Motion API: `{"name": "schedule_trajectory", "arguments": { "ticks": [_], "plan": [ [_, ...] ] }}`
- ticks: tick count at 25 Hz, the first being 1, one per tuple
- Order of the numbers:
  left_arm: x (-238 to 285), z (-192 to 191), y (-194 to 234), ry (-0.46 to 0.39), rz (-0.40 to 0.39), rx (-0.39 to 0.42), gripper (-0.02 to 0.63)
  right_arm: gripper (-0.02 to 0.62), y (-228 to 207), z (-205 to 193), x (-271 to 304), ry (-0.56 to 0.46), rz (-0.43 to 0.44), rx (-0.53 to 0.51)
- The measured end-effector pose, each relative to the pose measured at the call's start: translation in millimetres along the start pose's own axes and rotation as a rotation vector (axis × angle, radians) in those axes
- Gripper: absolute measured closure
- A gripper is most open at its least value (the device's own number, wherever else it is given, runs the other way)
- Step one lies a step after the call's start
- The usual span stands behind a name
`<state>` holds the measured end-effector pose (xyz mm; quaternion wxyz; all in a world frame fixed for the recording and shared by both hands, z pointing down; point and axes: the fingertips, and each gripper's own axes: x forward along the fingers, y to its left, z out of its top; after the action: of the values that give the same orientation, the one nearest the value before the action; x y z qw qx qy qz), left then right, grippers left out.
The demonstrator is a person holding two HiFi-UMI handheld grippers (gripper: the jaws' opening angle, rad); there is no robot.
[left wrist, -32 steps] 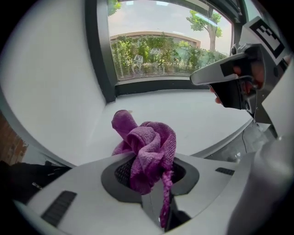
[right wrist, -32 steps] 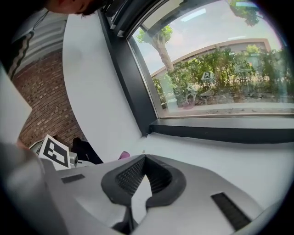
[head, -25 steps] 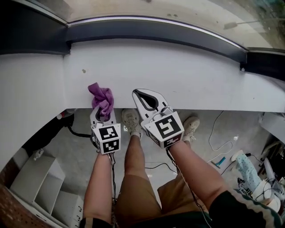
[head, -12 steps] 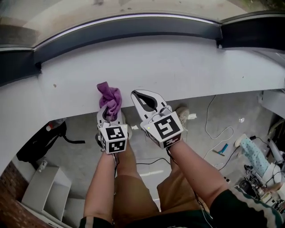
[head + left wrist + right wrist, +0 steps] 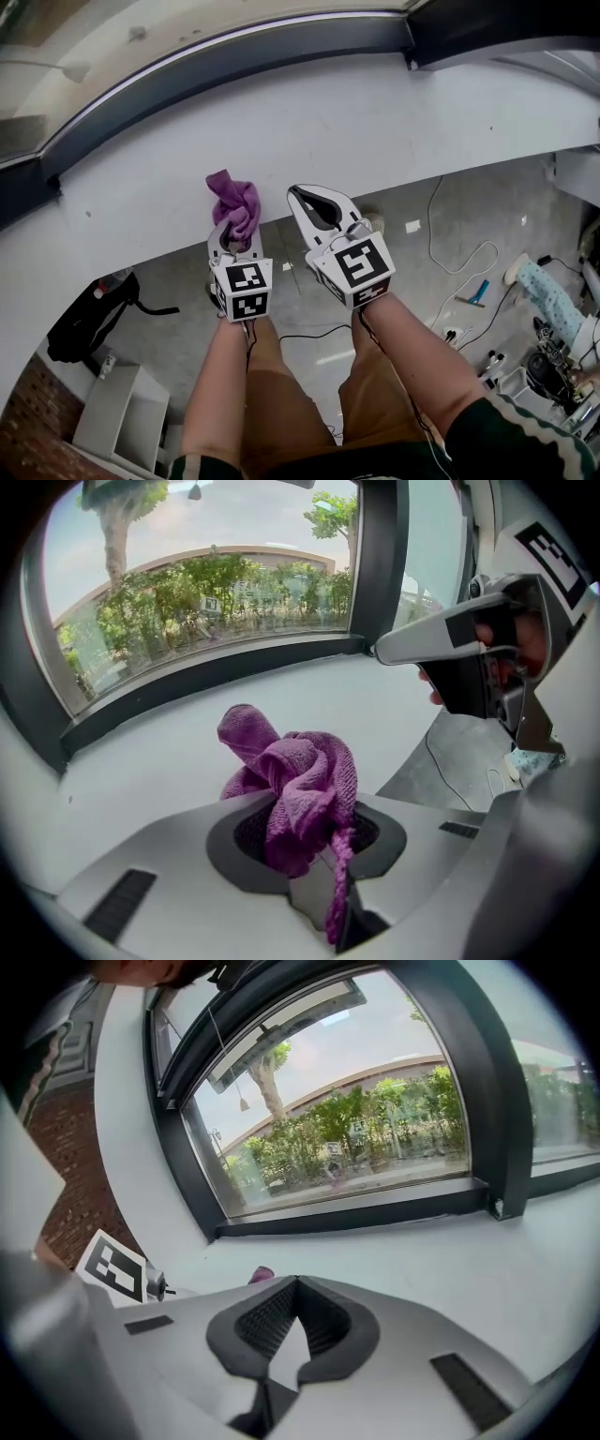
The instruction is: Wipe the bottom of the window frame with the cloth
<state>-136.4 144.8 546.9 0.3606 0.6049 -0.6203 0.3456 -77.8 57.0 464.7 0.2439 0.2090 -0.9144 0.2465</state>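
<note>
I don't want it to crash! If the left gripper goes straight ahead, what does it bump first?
Probably the dark window frame past the white sill, the purple cloth in the left gripper touching first; depth is unclear.

Grippers: two, the left gripper (image 5: pixel 234 236) and the right gripper (image 5: pixel 302 197), both at the near edge of the white window sill (image 5: pixel 375 141). Marker cubes (image 5: pixel 246 291): two, one per gripper. Purple cloth (image 5: pixel 236 202): one, at that same edge of the sill. Floor below the sill: one black bag (image 5: pixel 89 319), one white shelf unit (image 5: pixel 122 422).
</note>
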Motion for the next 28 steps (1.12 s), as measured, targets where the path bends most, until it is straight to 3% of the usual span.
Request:
{"name": "schedule_trajectory", "arguments": {
  "ticks": [11,28],
  "plan": [
    [25,41,-92,-0.013,-0.076,0.107,0.499,0.581,-81,-9,-55,-0.03,-0.086,0.058],
    [64,104,-202,-0.078,-0.13,0.169,0.499,0.581,-176,-31,-135,-0.022,-0.154,0.085]
  ]
}}
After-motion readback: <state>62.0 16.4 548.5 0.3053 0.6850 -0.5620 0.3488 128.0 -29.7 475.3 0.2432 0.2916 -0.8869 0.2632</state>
